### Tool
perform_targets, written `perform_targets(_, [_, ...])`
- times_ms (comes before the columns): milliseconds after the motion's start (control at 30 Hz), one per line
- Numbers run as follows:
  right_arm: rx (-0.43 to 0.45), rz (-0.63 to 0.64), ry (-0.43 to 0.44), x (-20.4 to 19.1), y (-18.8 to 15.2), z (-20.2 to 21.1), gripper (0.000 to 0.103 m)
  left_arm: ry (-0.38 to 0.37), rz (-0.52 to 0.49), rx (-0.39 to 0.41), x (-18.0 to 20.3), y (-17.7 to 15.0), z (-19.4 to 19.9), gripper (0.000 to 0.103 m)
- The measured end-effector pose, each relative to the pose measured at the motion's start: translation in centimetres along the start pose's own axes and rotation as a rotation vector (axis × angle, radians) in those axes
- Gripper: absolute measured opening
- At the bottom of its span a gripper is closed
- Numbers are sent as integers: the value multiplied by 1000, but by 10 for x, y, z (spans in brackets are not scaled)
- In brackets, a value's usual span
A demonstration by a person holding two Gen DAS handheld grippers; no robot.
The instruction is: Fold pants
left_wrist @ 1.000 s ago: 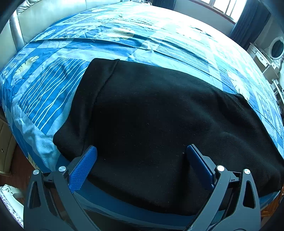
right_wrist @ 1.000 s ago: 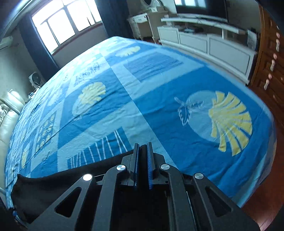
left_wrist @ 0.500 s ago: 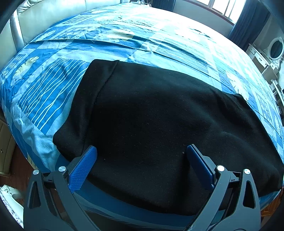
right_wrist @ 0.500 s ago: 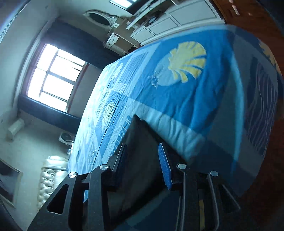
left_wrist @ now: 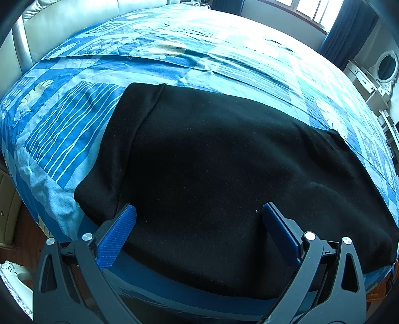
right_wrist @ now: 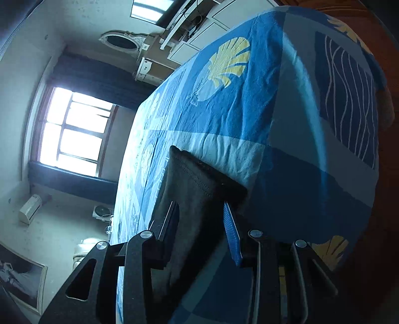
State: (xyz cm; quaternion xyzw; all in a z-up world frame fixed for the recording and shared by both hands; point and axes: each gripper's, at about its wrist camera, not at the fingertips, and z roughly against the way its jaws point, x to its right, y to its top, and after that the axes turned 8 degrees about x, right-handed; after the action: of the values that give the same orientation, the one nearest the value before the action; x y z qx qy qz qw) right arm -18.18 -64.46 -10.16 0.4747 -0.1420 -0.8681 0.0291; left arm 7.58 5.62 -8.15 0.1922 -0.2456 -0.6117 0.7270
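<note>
Black pants (left_wrist: 224, 174) lie spread across the near edge of a bed with a blue patterned cover (left_wrist: 199, 54). My left gripper (left_wrist: 198, 216) is open and hovers over the pants' near edge, holding nothing. In the right wrist view the camera is rolled sideways at the bed's edge. My right gripper (right_wrist: 200, 211) is open, its fingers on either side of a hemmed end of the pants (right_wrist: 199, 179) that lies on the cover (right_wrist: 224, 99).
A cream padded headboard (left_wrist: 62, 22) stands at the back left. A white dresser with an oval mirror (left_wrist: 385, 67) is at the far right. A window (right_wrist: 72, 129), dark curtains and white cabinets (right_wrist: 199, 37) lie beyond the bed. Wooden floor (left_wrist: 30, 229) shows below the bed's edge.
My right gripper was shut a second ago; it has opened, rolled sideways and dropped to the bed's edge. The left gripper and the pants under it have barely moved.
</note>
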Motion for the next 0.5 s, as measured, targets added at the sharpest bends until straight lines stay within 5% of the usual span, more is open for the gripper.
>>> perform_targets(333, [-82, -18, 127, -8, -30, -33, 41, 0, 2, 4, 0, 0, -1, 101])
perform_targets(367, [-79, -13, 122, -9, -33, -33, 37, 1, 1, 5, 0, 0, -1, 101])
perform_targets(433, [-66, -13, 110, -11, -33, -29, 9, 2, 0, 3, 0, 0, -1, 101])
perform_targets(500, [-31, -33, 128, -13, -26, -16, 6, 0, 1, -3, 0, 0, -1, 101])
